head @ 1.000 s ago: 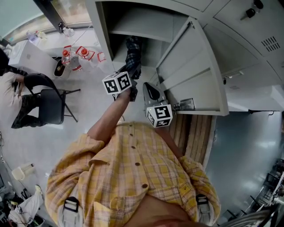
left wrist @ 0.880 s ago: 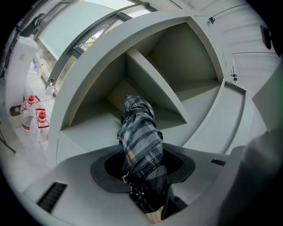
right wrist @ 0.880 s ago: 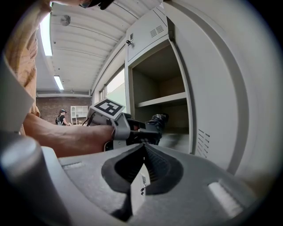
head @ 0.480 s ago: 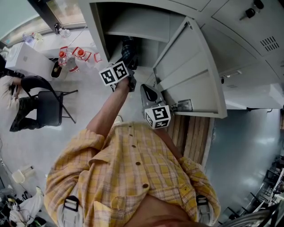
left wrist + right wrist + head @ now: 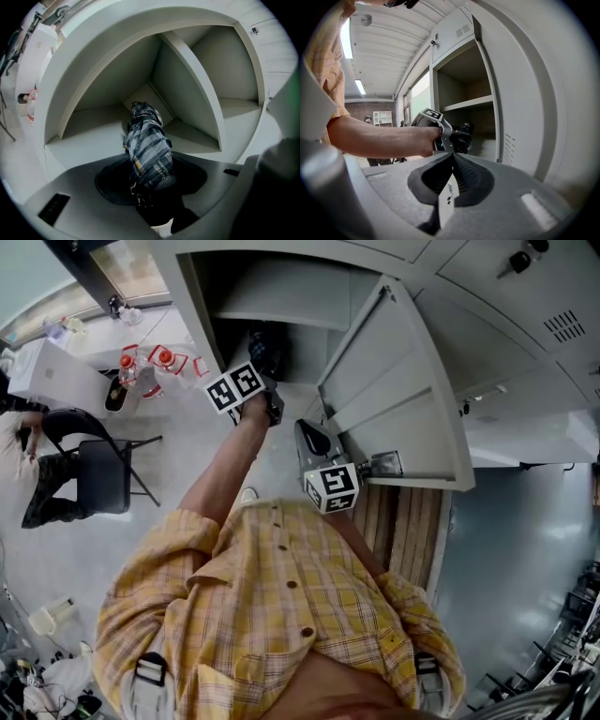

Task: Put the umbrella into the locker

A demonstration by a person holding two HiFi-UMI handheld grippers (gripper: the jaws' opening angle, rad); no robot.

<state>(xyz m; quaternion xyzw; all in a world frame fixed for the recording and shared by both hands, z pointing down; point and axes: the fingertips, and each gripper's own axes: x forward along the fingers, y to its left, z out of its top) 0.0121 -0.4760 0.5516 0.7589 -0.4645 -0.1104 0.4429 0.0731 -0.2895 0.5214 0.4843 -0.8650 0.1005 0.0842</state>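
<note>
Since a second ago our left gripper (image 5: 151,199), clamped on the folded dark-plaid umbrella (image 5: 148,149), has reached deeper into the open grey metal locker (image 5: 185,82). We judge only the release remains. Our right gripper (image 5: 451,158) sits closed and empty beside the locker.

dark plaid umbrella (image 5: 149,150), grey locker (image 5: 197,89)

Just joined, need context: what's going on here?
A person holds a folded plaid umbrella in the left tool, which is shut on it. The umbrella's far end is inside the open locker, below the shelf. The right tool is shut and empty, near the locker door. The umbrella is not yet released.
</note>
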